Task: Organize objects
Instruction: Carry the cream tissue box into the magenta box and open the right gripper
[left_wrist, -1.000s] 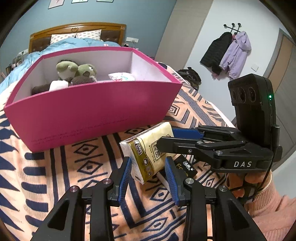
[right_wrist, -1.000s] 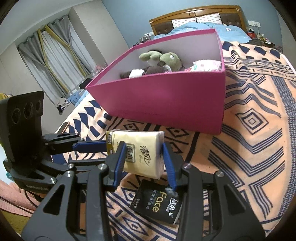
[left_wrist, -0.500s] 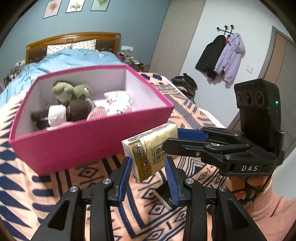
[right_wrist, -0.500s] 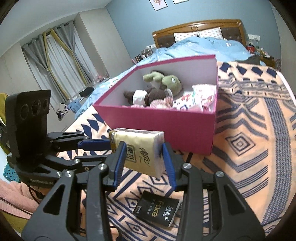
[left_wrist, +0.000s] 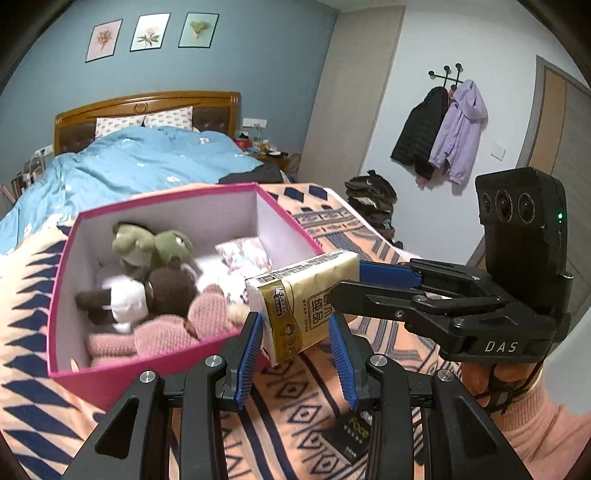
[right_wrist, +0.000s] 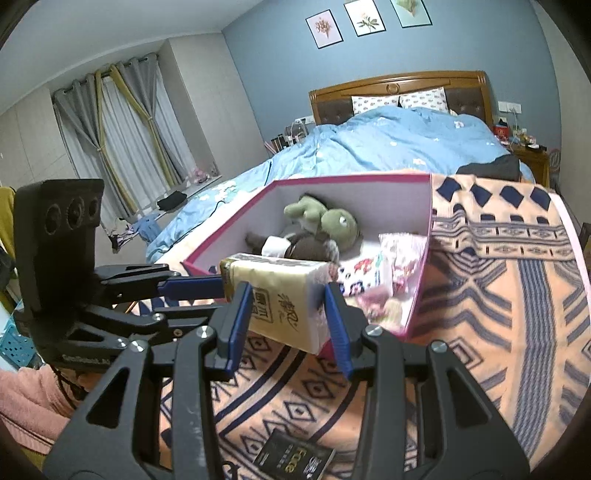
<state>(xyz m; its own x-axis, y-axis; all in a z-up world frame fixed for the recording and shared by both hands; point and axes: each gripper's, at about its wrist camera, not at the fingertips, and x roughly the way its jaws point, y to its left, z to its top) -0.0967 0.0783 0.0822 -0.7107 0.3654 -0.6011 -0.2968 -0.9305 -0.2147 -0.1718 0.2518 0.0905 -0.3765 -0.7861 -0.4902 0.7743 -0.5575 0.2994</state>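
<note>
Yellow plastic film wraps the tissue pack (left_wrist: 304, 299), which is held in the air just ahead of both grippers, at the near right corner of the pink box (left_wrist: 155, 373). The right gripper (right_wrist: 290, 314) is seen pinching the pack across its short sides, its blue pads pressed against the film in the right wrist view. The left gripper (left_wrist: 295, 347) is spread around the pack's lower end; whether its pads touch the film cannot be told for certain, as a slim gap seems visible on each side.

The pack is judged to be light and soft. Its filling will give under pressure, so a firm squeeze would only dent it, not break it. The film is likely to be slick, and a hold near one end could let the pack tilt or slide out. A hold across the middle of the short sides, where the pads meet flat film, is to be preferred.

Inside the box, beyond the grippers, a green plush (left_wrist: 151, 247), a brown plush (left_wrist: 144, 295) and a pink knit (left_wrist: 173, 328) are packed to the left, with a floral packet (left_wrist: 243, 254) to the right. Bare floor is left only between them, so the pack is best lowered there.

Below the grippers, a black packet (right_wrist: 295, 459) lies on the patterned blanket (right_wrist: 498, 295).
</note>
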